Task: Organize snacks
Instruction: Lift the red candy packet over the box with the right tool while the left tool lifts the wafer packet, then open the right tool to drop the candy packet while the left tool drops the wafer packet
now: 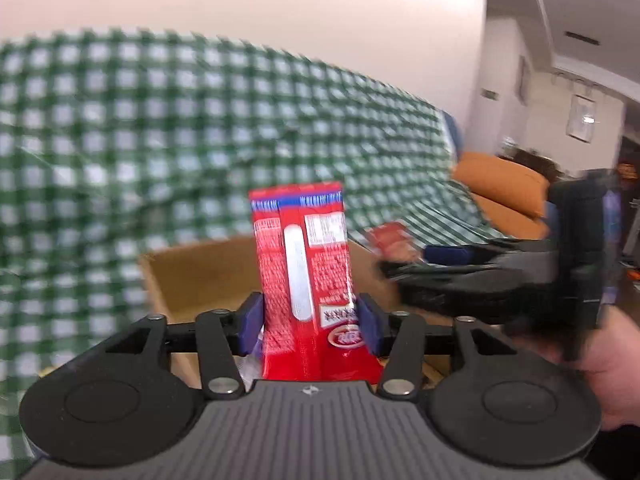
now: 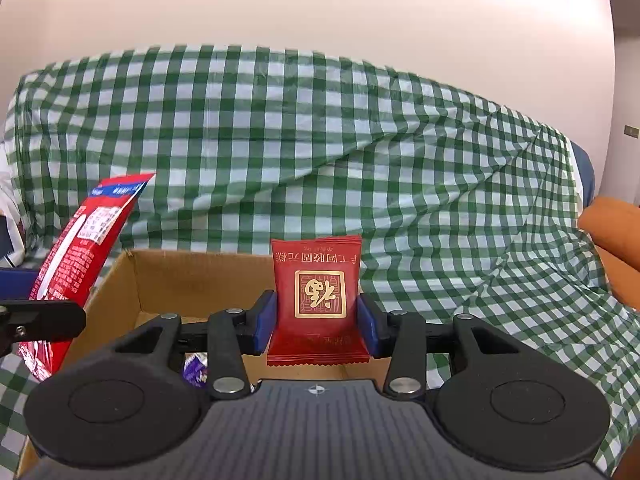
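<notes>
The left claw point(image 1: 308, 320) pinches a tall bright-red foil snack packet point(image 1: 306, 264) and the right claw point(image 2: 316, 320) a small dark-red gold-stamped sachet point(image 2: 318, 300), both above the open brown cardboard box point(image 2: 192, 280) at 12 o'clock; the step in hand looks like delivery; next, lower each and release inside.

The right gripper point(image 2: 316, 326) pinches a dark red snack packet point(image 2: 316, 300) upright between its blue pads point(image 2: 265, 322), above an open cardboard box point(image 2: 192, 280). A purple wrapper point(image 2: 194, 370) lies inside the box. At left, a bright red snack bag point(image 2: 76, 264) leans over the box edge, against a green checked cloth point(image 2: 320, 140)
</notes>
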`<state>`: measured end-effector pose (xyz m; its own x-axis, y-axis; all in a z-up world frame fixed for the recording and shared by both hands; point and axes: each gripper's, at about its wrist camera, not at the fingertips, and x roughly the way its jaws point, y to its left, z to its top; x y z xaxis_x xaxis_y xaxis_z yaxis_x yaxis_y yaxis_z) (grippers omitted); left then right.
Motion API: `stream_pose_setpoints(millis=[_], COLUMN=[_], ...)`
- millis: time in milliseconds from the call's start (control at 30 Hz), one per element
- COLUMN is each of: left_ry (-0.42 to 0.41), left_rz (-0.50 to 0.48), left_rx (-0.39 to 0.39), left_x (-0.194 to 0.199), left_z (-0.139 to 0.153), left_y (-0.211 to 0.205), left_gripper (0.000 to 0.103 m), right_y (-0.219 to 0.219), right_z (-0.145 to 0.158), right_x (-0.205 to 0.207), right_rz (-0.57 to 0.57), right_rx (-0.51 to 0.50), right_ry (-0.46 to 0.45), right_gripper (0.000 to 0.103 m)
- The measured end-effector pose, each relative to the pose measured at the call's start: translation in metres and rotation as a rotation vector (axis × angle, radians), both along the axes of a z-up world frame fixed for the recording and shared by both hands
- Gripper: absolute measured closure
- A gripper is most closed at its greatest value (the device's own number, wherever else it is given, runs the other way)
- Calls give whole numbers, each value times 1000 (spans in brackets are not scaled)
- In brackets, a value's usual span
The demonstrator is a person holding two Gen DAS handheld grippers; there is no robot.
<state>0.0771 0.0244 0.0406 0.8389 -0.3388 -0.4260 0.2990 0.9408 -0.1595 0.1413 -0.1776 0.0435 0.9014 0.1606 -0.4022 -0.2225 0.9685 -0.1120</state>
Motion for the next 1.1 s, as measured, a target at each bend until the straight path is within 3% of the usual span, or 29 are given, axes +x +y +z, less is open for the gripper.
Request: stream_pose_setpoints(millis=[33,67,233,333,400,667,767,833,933,1033,1100], left_ry=[-1,-13,15,93,157,269,248,249,242,208,205], left_rz=[3,12,115,211,226,144,131,119,93,94,120], left_rx=[10,25,42,104,74,32,82,50,25,48,20], left_x=[-1,-1,5,15,20,29,27,27,29,27,28], left_z=[0,0,-3,-11,-16,-29,-32,-32,-31,-26,-22], left_y=[-2,-4,7,13,20,20,13,14,12,9,19], left_gripper=[28,24,24,24,24,27,27,29,31,31,31], right_y=[2,4,1,-11,-21,-47,-55,-55,-57,-62,-62], right_z=[-4,-9,-15,-23,-32,-53,-58,-58,-57,-58,-57], right_x=[4,7,16,28,34,46,45,44,44,47,46], right_rz=[-2,-14,-119,-221,-274,-396,-413,-406,-417,-439,-436], right_rx=[-17,-40,-102,-124,-129,-121,-120,-118,-123,-127,-131], right_ry=[36,70,100,164,219,345,371,370,366,374,373], right_gripper=[37,29,28,28,28,32,37,40,54,54,54])
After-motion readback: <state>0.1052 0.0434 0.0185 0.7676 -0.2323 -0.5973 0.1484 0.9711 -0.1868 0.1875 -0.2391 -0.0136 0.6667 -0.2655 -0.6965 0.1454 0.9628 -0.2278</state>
